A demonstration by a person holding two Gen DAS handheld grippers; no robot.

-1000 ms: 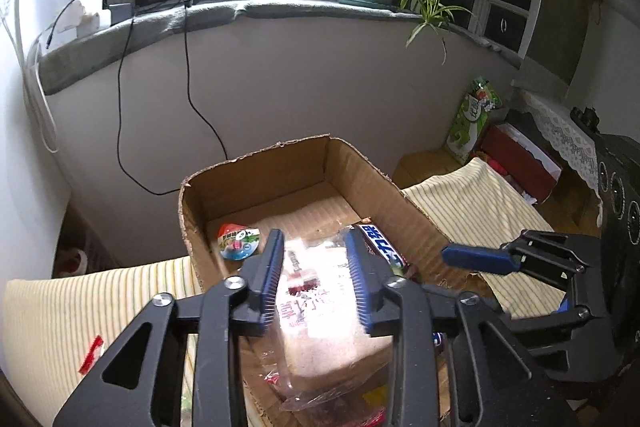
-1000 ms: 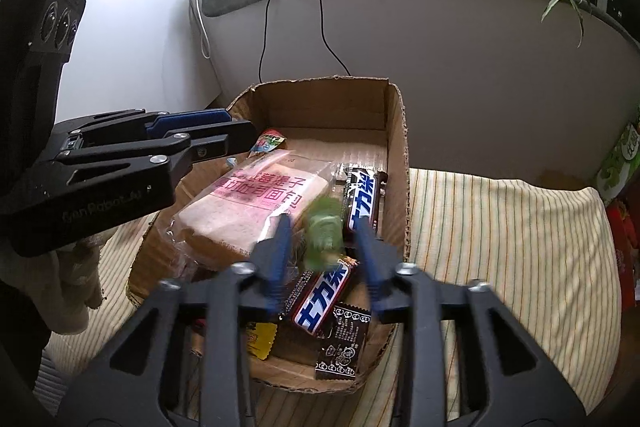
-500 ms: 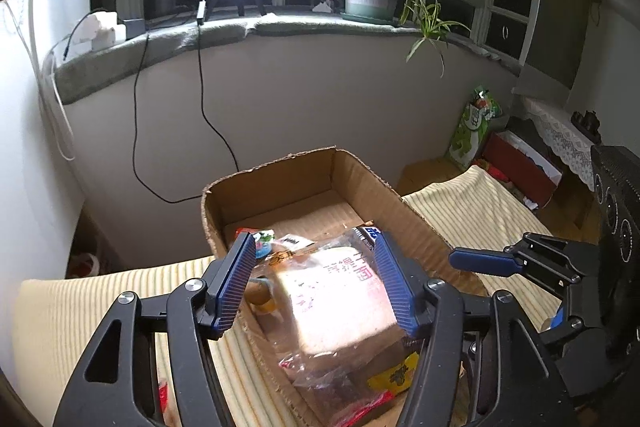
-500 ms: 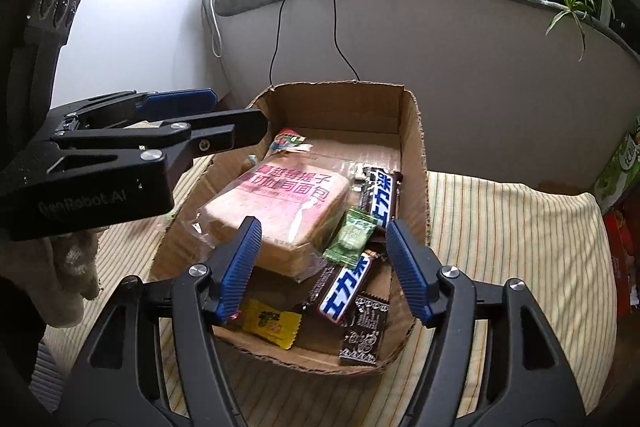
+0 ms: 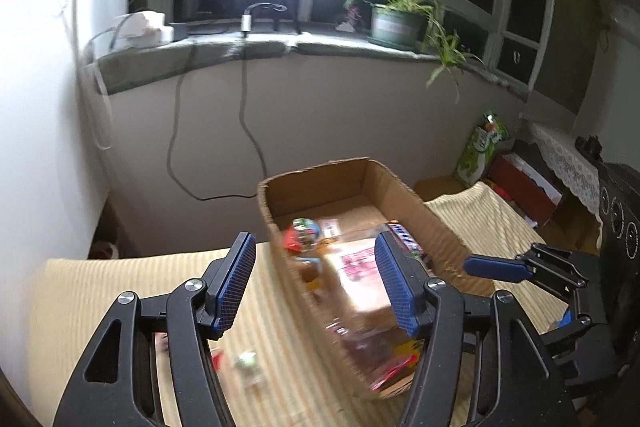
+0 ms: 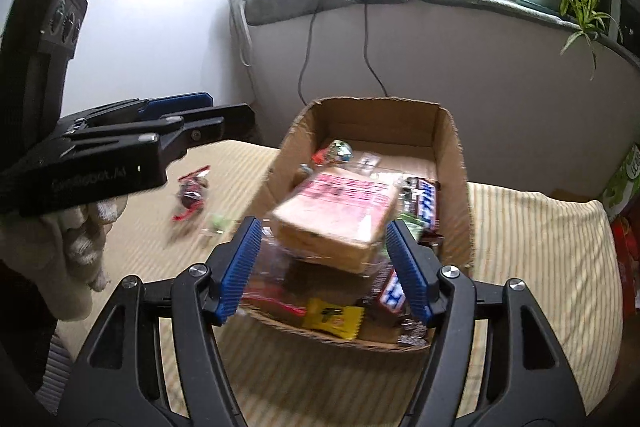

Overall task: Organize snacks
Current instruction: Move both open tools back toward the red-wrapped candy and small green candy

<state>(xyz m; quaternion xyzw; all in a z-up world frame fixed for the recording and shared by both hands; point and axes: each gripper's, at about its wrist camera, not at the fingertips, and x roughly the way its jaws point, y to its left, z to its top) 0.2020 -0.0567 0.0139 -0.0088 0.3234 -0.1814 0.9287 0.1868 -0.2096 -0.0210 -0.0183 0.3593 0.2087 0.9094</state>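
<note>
Striped cloth under cardboard box; my right gripper spread wide before bread pack; left gripper spread, empty.

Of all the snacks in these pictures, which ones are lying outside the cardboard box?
Two: the red-wrapped snack and the small green snack, both on the striped cloth left of the cardboard box. All others lie inside it.

Motion-blurred snacks in box
</note>
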